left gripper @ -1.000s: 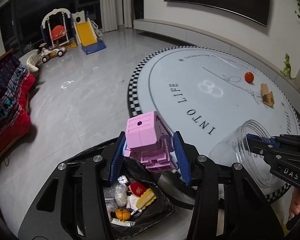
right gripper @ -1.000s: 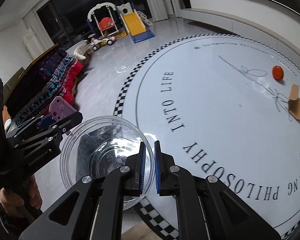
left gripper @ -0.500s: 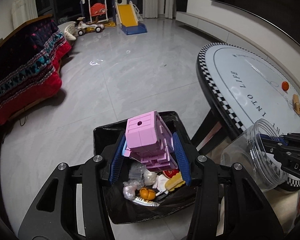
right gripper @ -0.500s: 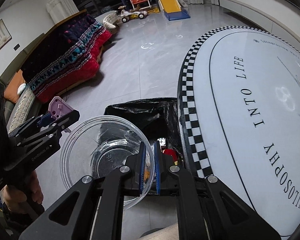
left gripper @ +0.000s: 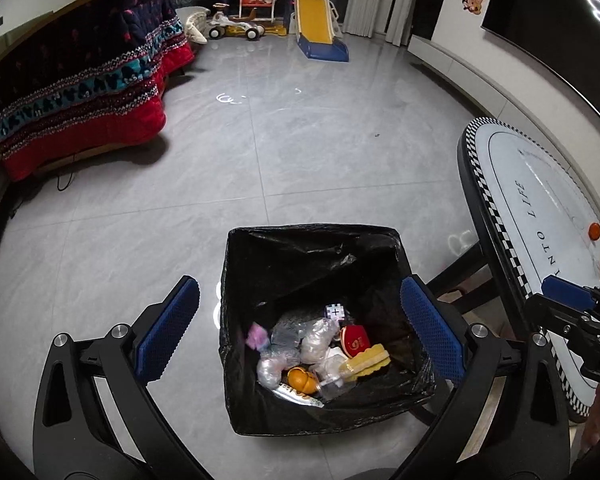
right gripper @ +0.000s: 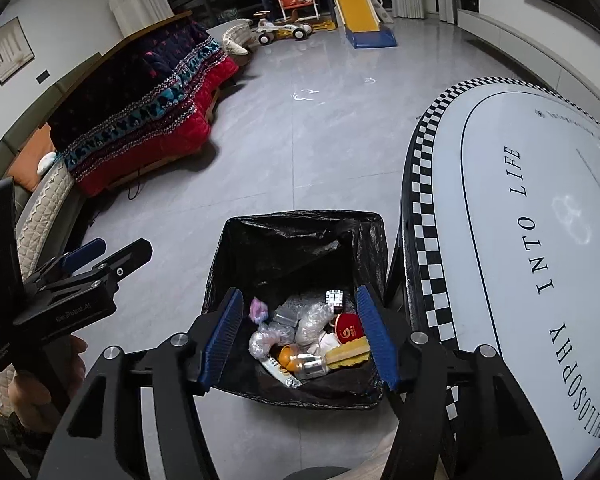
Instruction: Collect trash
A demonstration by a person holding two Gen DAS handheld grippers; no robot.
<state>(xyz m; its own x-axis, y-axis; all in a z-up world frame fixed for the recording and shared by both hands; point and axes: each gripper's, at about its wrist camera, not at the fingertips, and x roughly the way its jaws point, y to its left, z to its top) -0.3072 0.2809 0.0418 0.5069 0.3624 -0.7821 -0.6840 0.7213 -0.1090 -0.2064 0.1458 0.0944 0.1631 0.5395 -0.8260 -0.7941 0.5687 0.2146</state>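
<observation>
The left gripper (left gripper: 300, 328) hangs above the bin (left gripper: 236, 320), its jaws opening wide with nothing between them. The right gripper (right gripper: 300, 334) beside it is opening too, also empty. Down in the black-lined bin lies the trash (left gripper: 320, 352): a pink toy (left gripper: 257, 336), wrappers, a jar. Beyond stretches grey floor (left gripper: 300, 152) towards a slide (left gripper: 320, 28).
</observation>
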